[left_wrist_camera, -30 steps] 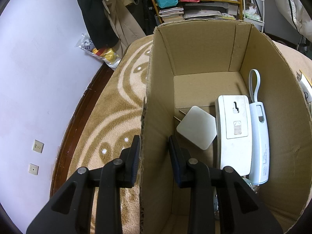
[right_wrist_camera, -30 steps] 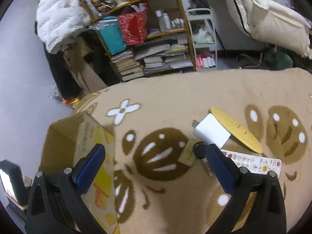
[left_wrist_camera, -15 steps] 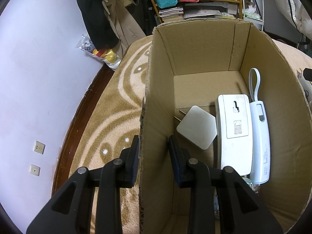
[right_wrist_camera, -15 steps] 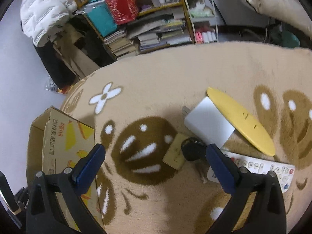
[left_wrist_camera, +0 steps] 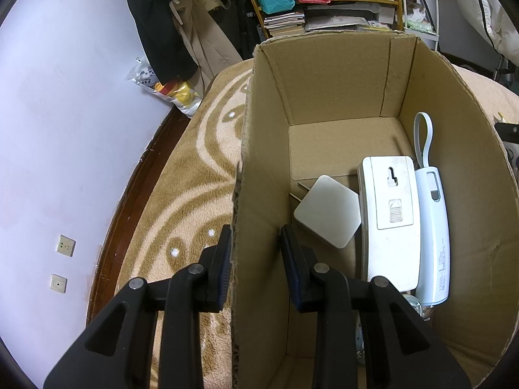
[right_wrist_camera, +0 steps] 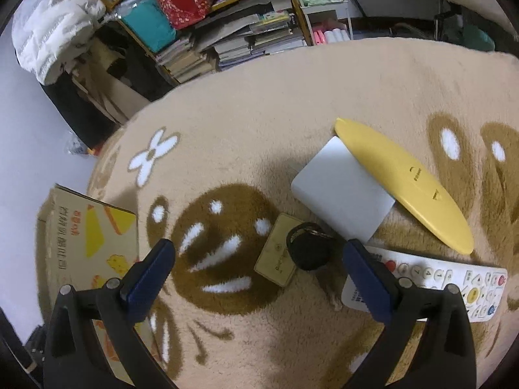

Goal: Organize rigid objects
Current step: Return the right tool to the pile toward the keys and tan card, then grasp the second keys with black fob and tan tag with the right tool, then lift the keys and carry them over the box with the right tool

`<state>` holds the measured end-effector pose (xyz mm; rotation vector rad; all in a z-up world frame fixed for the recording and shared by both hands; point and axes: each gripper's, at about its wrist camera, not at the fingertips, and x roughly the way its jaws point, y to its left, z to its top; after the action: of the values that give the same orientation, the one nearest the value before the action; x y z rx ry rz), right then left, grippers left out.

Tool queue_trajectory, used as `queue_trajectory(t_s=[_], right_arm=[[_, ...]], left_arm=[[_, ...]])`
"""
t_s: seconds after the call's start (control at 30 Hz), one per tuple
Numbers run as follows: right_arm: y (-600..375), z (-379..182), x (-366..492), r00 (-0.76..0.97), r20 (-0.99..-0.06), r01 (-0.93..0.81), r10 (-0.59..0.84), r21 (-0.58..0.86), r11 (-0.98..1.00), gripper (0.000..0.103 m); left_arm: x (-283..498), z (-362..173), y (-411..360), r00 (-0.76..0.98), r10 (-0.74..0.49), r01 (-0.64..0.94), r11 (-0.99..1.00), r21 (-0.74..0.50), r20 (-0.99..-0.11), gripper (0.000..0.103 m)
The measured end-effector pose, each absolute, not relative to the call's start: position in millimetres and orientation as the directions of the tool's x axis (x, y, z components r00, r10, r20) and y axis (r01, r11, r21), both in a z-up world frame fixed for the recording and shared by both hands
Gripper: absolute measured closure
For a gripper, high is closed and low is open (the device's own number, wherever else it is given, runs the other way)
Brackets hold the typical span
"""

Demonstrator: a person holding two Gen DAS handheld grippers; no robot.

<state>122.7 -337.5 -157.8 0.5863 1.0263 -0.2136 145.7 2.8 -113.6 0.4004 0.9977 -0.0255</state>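
The left gripper (left_wrist_camera: 256,253) straddles the left wall of the cardboard box (left_wrist_camera: 331,74), one finger outside, one inside; firm contact cannot be confirmed. Inside, at 2 o'clock: a square white adapter (left_wrist_camera: 327,215), a white flat unit (left_wrist_camera: 391,223) and a power bank (left_wrist_camera: 433,236), far floor bare. The right gripper (right_wrist_camera: 258,265) is spread wide above the carpet (right_wrist_camera: 259,103). Between its fingers lie a tan card (right_wrist_camera: 277,256) and a black key fob (right_wrist_camera: 308,249); a white block (right_wrist_camera: 340,191), yellow oval (right_wrist_camera: 402,181) and remote (right_wrist_camera: 454,285) crowd 1 to 3 o'clock.

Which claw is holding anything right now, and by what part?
Left claw straddles the cardboard box side wall at its rim. Right claw is open, empty.
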Motion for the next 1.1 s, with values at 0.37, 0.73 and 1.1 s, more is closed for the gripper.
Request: queue_trajectory(t_s=[0.37,0.73,1.1], right_arm=[[-327.1,-175.3,129.0,0.450,-0.893,0.458,0.001,0.231,0.858,0.016],[-330.2,-168.2,114.7,0.428,-0.897,0.459,-0.109,0.112,0.881,0.075],[-310.7,-151.9,104.6,0.525,-0.850,0.405,-0.047,0.201,0.892,0.076]], left_arm=[[144.9,-114.2,2.6,0.550,0.164,0.203,0.925,0.322,-0.819,0.074],[144.1,-116.1,1.1,0.550,0.164,0.204,0.924,0.322,-0.819,0.074],[144.5,-118.9,-0.4,0.545,0.163,0.206,0.925,0.320,-0.822,0.074]])
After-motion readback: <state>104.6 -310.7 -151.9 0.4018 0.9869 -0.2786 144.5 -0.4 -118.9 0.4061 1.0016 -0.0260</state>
